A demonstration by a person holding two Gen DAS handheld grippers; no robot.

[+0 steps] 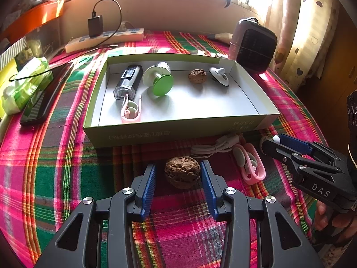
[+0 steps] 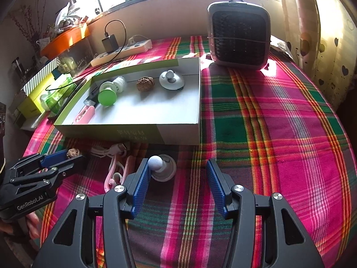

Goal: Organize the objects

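Observation:
A green-edged shallow box [image 1: 156,131] [image 2: 178,134] lies on the plaid cloth. In it are a black bike light [image 1: 128,81], a green and white suction knob [image 1: 159,79], a walnut [image 1: 197,76], a white suction hook [image 1: 219,76] and a pink clip [image 1: 131,111]. My left gripper [image 1: 178,172] is open, its pads either side of a second walnut [image 1: 182,172] on the cloth. My right gripper [image 2: 177,174] is open; a white suction hook [image 2: 161,167] touches its left finger [image 2: 142,176]. A pink clip [image 1: 252,165] and white cable [image 1: 214,147] lie before the box.
A small heater [image 2: 239,33] stands at the back right. A power strip with a charger [image 1: 104,36] lies at the back. A phone [image 1: 42,98] and a green tissue pack [image 1: 24,82] lie left of the box. An orange tray [image 2: 64,39] sits on the left shelf.

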